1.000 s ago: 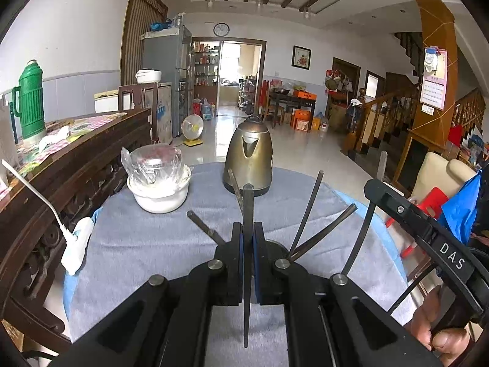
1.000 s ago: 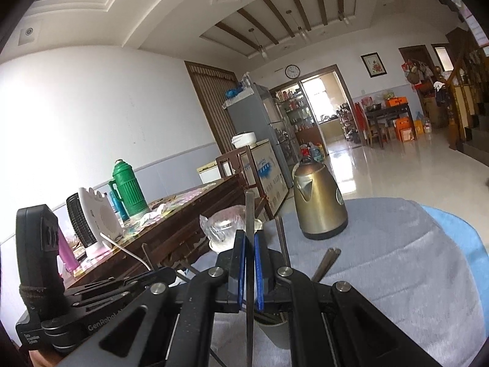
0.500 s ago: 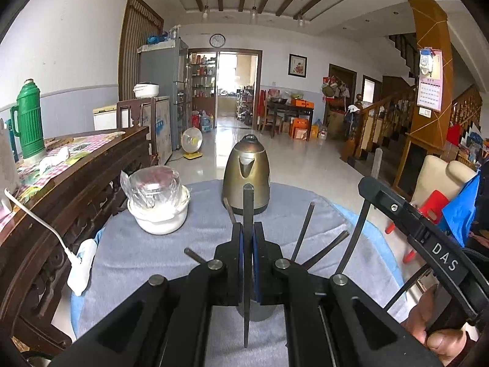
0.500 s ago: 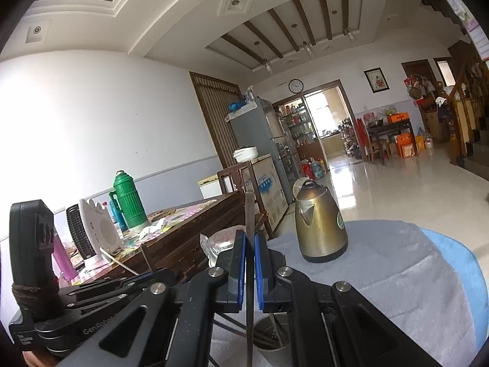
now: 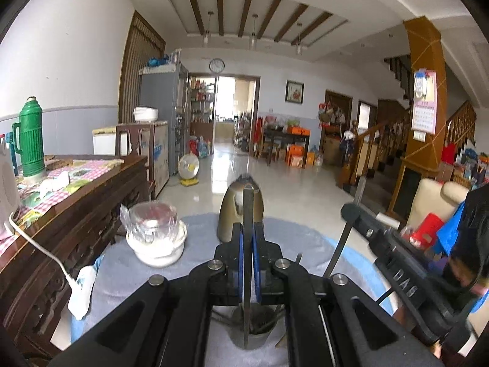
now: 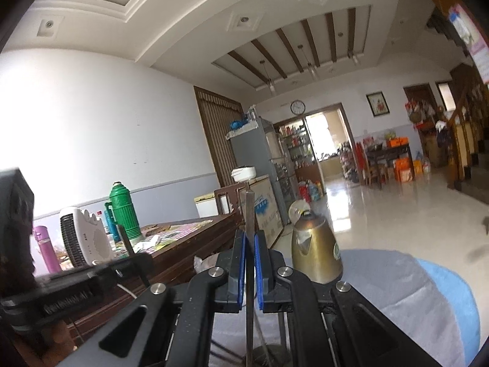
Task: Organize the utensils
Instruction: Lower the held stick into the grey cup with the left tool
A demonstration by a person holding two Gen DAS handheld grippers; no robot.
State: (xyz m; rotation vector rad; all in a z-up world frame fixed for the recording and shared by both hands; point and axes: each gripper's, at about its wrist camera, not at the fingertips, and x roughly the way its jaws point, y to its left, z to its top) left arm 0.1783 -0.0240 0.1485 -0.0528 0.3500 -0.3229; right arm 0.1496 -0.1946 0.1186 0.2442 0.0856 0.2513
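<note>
I've got a dark flat utensil (image 5: 248, 214) pinched upright between my left fingers (image 5: 240, 263), its lower tip hanging over the grey cup (image 5: 253, 333) on the tabletop (image 5: 128, 272) — more utensils sit inside that cup. My right fingers (image 6: 241, 272) are pressed onto a second slim utensil (image 6: 250, 214), also upright, held above the same cup (image 6: 269, 354). Straight past both blades stands the brass kettle (image 5: 237, 214). To its left, a white bowl (image 5: 157, 246) under crinkled plastic wrap. Beyond the cloth's edge — a dark wooden sideboard (image 5: 76, 202) carrying a green thermos (image 5: 30, 140).
</note>
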